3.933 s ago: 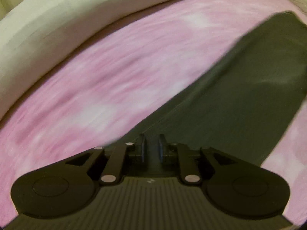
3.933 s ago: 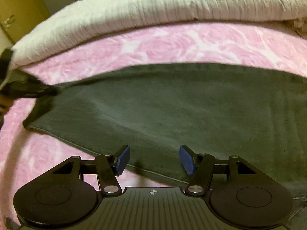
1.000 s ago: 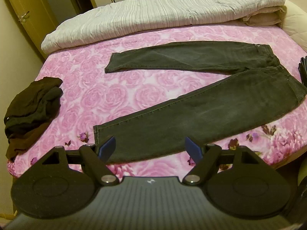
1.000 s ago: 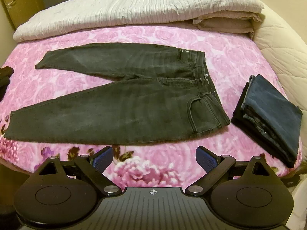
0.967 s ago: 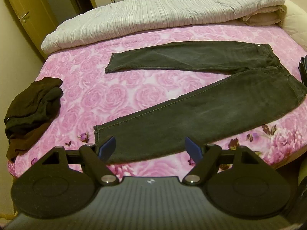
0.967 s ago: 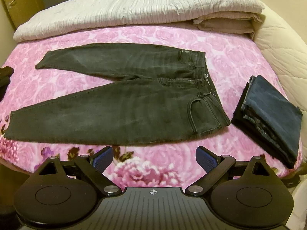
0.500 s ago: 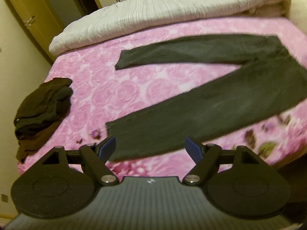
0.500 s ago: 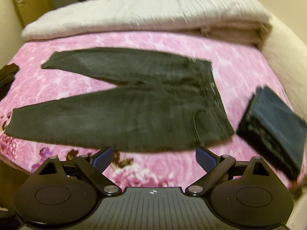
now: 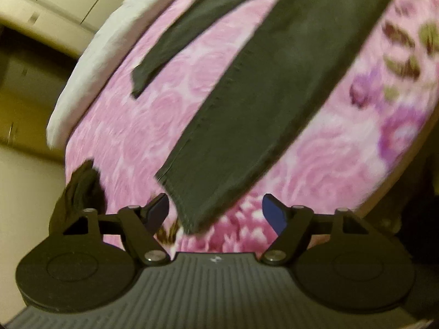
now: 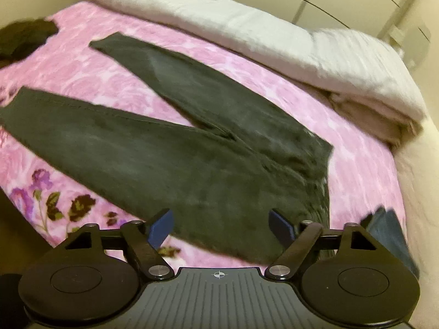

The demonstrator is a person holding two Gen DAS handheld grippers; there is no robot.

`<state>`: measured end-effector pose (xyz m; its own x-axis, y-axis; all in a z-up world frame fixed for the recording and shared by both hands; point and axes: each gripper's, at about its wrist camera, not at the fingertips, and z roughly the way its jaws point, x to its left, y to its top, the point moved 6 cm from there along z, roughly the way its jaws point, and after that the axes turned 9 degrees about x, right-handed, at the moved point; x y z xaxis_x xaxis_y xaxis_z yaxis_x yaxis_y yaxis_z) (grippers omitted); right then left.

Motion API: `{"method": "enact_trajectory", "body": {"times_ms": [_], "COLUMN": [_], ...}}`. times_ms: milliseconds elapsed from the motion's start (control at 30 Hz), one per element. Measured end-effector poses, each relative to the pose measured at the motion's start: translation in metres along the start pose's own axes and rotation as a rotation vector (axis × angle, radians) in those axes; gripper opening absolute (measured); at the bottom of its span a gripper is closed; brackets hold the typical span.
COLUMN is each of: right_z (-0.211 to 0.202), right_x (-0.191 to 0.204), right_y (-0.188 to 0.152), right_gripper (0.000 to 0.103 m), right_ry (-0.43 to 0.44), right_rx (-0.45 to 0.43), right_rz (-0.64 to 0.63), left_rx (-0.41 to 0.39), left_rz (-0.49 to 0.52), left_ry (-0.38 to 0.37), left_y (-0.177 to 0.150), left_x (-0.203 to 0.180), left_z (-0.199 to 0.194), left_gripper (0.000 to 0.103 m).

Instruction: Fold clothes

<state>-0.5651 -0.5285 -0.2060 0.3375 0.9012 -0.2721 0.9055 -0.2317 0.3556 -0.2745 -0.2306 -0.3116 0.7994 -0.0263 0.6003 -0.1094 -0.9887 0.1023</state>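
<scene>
I hold two claws, and both are spread wide with nothing between their blue pads. My left claw sits low over the hem of the near trouser leg, close to the near left corner of the bed. My right claw is over the hip end of the same trousers, by the near edge of the bed.

The trousers lie flat on the pink flowered bedcover, legs parted in a V: one leg runs along the near edge, the other angles toward the white duvet at the far side. The waistband points to the right end of the bed.

I judge the step in hand to be grasping, so I can lay one leg over the other. To do it well I would bring the left claw down so one pad slips under the hem corner and the other presses on top, taking both layers of cloth, not just the upper one. The right claw should take the outer waistband corner in the same way. Then both should lift together and carry evenly, so the leg stays straight and lands seam on seam.

The near leg lies close to the bed's edge; a careless tug could pull it off the side. Between the two legs there is open cover to work over. A dark heap of clothes sits at the left end, apart from the hem, and a folded blue pile sits just beside my right claw at the right end, so I should keep my sweep inside those two.
</scene>
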Motion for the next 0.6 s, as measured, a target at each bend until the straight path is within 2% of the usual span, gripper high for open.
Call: {"method": "enact_trajectory", "body": {"times_ms": [67, 200, 300, 333, 367, 400, 500, 600], "right_z": [0.010, 0.032, 0.047, 0.051, 0.054, 0.058, 0.067, 0.077], "right_x": [0.007, 0.012, 0.008, 0.006, 0.003, 0.001, -0.010, -0.025], "right_y": [0.007, 0.010, 0.003, -0.001, -0.004, -0.008, -0.023, -0.043], "right_gripper": [0.074, 0.073, 0.073, 0.073, 0.073, 0.073, 0.073, 0.073], "right_ry": [-0.009, -0.031, -0.060, -0.071, -0.082, -0.094, -0.142, -0.192], "right_rx": [0.002, 0.037, 0.071, 0.082, 0.093, 0.102, 0.120, 0.123], "right_rz": [-0.032, -0.049, -0.032, -0.025, -0.018, -0.016, -0.048, -0.120], "left_rx": [-0.004, 0.013, 0.004, 0.001, 0.000, 0.002, 0.005, 0.027], "left_rz": [0.070, 0.215, 0.278, 0.279, 0.271, 0.262, 0.259, 0.251], "left_ry": [0.014, 0.037, 0.063, 0.067, 0.067, 0.065, 0.045, 0.043], "left_y": [0.002, -0.002, -0.008, -0.010, -0.011, -0.011, -0.007, -0.005], "left_x": [-0.006, -0.014, -0.010, -0.007, -0.002, 0.002, 0.004, 0.000], "left_z": [0.025, 0.069, 0.088, 0.092, 0.095, 0.098, 0.102, 0.103], "left_gripper": [0.068, 0.052, 0.050, 0.049, 0.044, 0.032, 0.016, 0.010]}}
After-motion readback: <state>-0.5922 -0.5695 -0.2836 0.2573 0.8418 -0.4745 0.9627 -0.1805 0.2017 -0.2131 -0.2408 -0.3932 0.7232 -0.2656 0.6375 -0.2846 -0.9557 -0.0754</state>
